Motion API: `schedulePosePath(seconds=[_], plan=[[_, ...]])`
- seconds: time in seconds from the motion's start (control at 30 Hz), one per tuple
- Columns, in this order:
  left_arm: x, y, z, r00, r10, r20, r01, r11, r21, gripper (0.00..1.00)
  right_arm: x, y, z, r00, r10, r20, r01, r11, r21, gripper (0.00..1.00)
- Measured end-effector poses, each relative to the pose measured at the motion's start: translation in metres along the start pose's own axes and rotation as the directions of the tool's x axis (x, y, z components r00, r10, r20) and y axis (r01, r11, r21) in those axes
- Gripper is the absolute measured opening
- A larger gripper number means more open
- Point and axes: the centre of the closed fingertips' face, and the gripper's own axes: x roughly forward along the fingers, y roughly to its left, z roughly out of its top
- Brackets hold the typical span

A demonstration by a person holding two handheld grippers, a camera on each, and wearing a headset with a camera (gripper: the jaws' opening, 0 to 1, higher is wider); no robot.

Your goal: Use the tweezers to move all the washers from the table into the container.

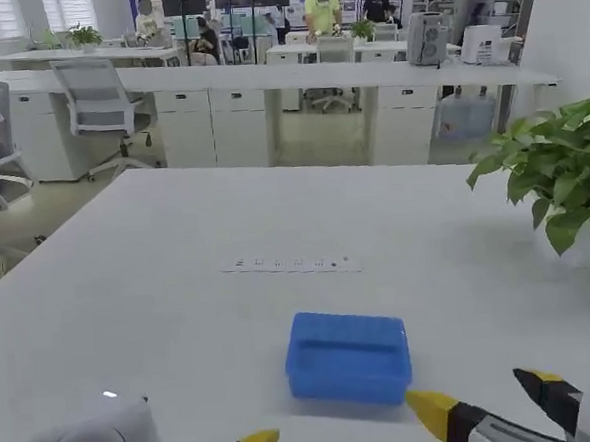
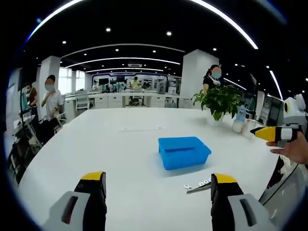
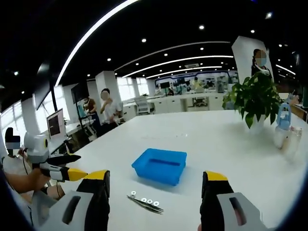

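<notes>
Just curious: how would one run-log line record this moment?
left tool open | right tool open | tweezers, washers on table near container

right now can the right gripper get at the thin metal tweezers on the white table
Probably yes: the right gripper has its jaws open, and the thin metal tweezers lie just ahead between them on the white table, nothing blocking.

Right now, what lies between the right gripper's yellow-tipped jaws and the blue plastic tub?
In the right gripper view, a row of small metal washers and thin metal tweezers lie there on the white table.
</notes>
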Motion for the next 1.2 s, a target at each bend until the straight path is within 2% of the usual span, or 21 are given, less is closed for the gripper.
schedulePosePath(seconds=[0.07,0.1,0.13,0.3,0.37,0.53,0.6,0.67,0.73,0.77,0.8,0.83,0.87,0.93,0.97,1.0,1.07,1.1,1.13,1.17,1.2], plan=[[0.005,-0.004,0.003,0.9996,-0.027,0.003,0.027,1.0,-0.002,0.86,0.006,0.005,-0.005,0.9993,0.023,-0.029,-0.024,0.999,-0.023,0.69],[0.007,-0.007,0.003,0.9991,-0.043,-0.001,0.043,0.999,0.001,0.8,0.008,0.006,-0.007,0.999,0.025,-0.038,-0.027,0.999,-0.028,0.66],[0.01,-0.012,0.001,0.9968,-0.078,-0.02,0.078,0.997,0.003,0.75,0.01,0.008,-0.012,0.9974,0.037,-0.062,-0.039,0.999,-0.033,0.64],[0.025,-0.026,-0.005,0.9843,-0.161,-0.073,0.163,0.986,0.025,0.54,0.016,0.01,-0.02,0.9943,0.06,-0.088,-0.062,0.998,-0.018,0.56],[0.031,-0.031,-0.007,0.9772,-0.188,-0.099,0.193,0.98,0.04,0.52,0.017,0.008,-0.023,0.9926,0.061,-0.105,-0.062,0.998,-0.012,0.53],[0.04,-0.041,-0.009,0.9671,-0.223,-0.123,0.233,0.97,0.075,0.52,0.019,0.006,-0.024,0.9916,0.061,-0.114,-0.061,0.998,-0.001,0.52],[0.045,-0.047,-0.012,0.9587,-0.249,-0.138,0.261,0.962,0.081,0.48,0.02,0.005,-0.025,0.991,0.059,-0.12,-0.061,0.998,-0.008,0.51],[0.049,-0.054,-0.019,0.9449,-0.28,-0.169,0.298,0.95,0.093,0.45,0.022,0.002,-0.029,0.9893,0.056,-0.134,-0.058,0.998,-0.004,0.49],[0.052,-0.06,-0.033,0.9213,-0.31,-0.234,0.344,0.932,0.118,0.39,0.024,-0.001,-0.033,0.9881,0.051,-0.145,-0.051,0.999,0.005,0.49],[0.053,-0.063,-0.041,0.9028,-0.33,-0.276,0.377,0.915,0.14,0.33,0.025,-0.002,-0.036,0.9867,0.053,-0.153,-0.052,0.999,0.009,0.47],[0.055,-0.066,-0.046,0.8924,-0.339,-0.298,0.395,0.906,0.153,0.29,0.025,-0.002,-0.039,0.985,0.057,-0.163,-0.055,0.998,0.014,0.45],[0.057,-0.07,-0.053,0.8787,-0.354,-0.321,0.416,0.896,0.153,0.26,0.025,-0.001,-0.043,0.9826,0.059,-0.176,-0.056,0.998,0.022,0.44],[0.057,-0.074,-0.058,0.8613,-0.375,-0.343,0.446,0.882,0.155,0.23,0.026,-0.002,-0.046,0.9817,0.058,-0.182,-0.054,0.998,0.025,0.43],[0.059,-0.08,-0.069,0.837,-0.389,-0.385,0.481,0.858,0.179,0.21,0.027,-0.001,-0.054,0.976,0.063,-0.208,-0.058,0.998,0.031,0.42],[0.061,-0.081,-0.073,0.831,-0.386,-0.401,0.49,0.848,0.199,0.2,0.027,0.0,-0.057,0.9736,0.066,-0.219,-0.061,0.998,0.03,0.41],[0.066,-0.08,-0.077,0.8327,-0.371,-0.411,0.49,0.839,0.237,0.19,0.028,0.0,-0.06,0.971,0.069,-0.229,-0.064,0.998,0.027,0.4],[0.073,-0.081,-0.085,0.821,-0.364,-0.44,0.507,0.818,0.27,0.16,0.029,0.002,-0.064,0.9661,0.077,-0.246,-0.073,0.997,0.026,0.37],[0.077,-0.081,-0.086,0.8233,-0.358,-0.441,0.503,0.82,0.274,0.15,0.029,0.003,-0.065,0.9653,0.079,-0.249,-0.074,0.997,0.026,0.37],[0.081,-0.081,-0.088,0.8212,-0.359,-0.443,0.506,0.818,0.274,0.15,0.03,0.003,-0.066,0.963,0.081,-0.257,-0.077,0.997,0.025,0.36],[0.084,-0.082,-0.092,0.8118,-0.362,-0.458,0.516,0.812,0.273,0.15,0.03,0.003,-0.067,0.9617,0.083,-0.262,-0.079,0.997,0.024,0.36],[0.087,-0.082,-0.093,0.8095,-0.363,-0.461,0.519,0.811,0.272,0.15,0.03,0.003,-0.068,0.9601,0.085,-0.267,-0.081,0.996,0.024,0.35]])
